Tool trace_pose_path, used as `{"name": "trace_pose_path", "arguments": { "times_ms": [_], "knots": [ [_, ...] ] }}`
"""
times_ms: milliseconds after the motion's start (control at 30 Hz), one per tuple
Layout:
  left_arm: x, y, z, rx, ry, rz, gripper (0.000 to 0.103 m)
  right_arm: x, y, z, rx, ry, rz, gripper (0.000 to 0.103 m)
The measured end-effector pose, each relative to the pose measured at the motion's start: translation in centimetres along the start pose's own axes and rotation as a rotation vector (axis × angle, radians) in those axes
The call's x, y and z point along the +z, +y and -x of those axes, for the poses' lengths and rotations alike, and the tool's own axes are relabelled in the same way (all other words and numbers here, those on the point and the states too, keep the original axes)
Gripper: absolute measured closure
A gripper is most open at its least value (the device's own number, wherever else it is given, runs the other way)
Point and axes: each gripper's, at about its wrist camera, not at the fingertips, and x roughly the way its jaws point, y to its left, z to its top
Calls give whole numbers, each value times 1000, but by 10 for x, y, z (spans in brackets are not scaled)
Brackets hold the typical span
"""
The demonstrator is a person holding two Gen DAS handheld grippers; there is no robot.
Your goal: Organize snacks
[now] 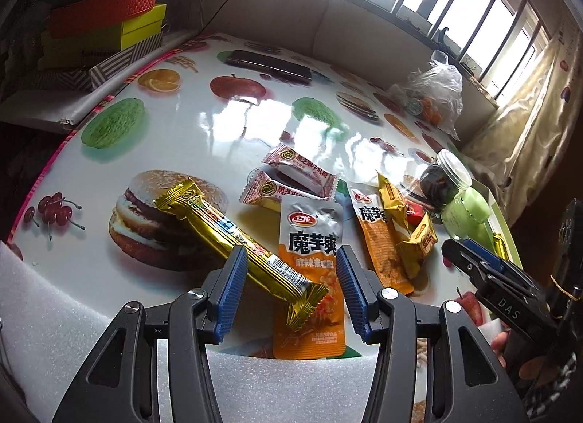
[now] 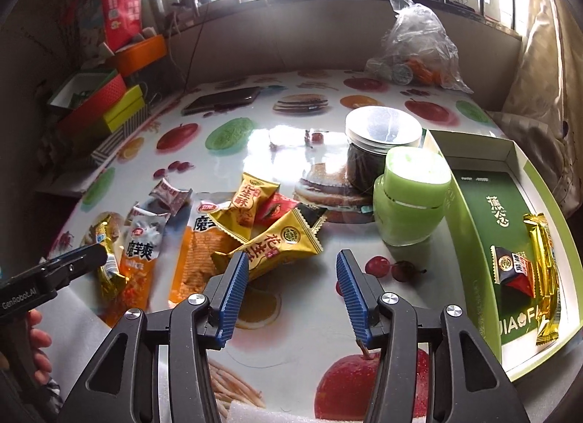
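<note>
My left gripper (image 1: 289, 268) is open, its jaws on either side of the near end of a long gold snack bar (image 1: 233, 237) that lies on an orange konjac pouch (image 1: 311, 266). Two pink-white candy packs (image 1: 291, 179) lie behind them. My right gripper (image 2: 291, 270) is open and empty, just right of a gold triangular peanut candy (image 2: 280, 244). A second gold candy (image 2: 244, 208) and another orange pouch (image 2: 200, 251) lie left of it. The green box (image 2: 506, 241) at right holds a gold bar (image 2: 544, 277) and a small dark candy (image 2: 515, 270).
A green jar (image 2: 411, 200) and a dark-filled jar with a white lid (image 2: 375, 146) stand left of the box. A clear bag (image 2: 419, 47) and a phone (image 2: 222, 98) lie at the back. Coloured boxes (image 1: 105, 22) are stacked beyond the table's left edge.
</note>
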Motion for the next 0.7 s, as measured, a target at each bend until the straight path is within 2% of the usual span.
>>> {"name": "trace_pose_path", "arguments": {
  "times_ms": [100, 200, 500, 700],
  "knots": [
    [1, 4, -2, 4, 4, 8, 52, 5, 5, -14, -33, 34, 0, 52],
    [1, 7, -1, -2, 1, 13, 52, 8, 3, -27, -22, 69, -50, 51],
    [2, 12, -4, -4, 9, 27, 52, 20, 9, -44, -35, 83, -84, 47],
    [2, 16, -5, 1, 12, 39, 52, 23, 12, -46, -74, 80, -93, 47]
  ]
}}
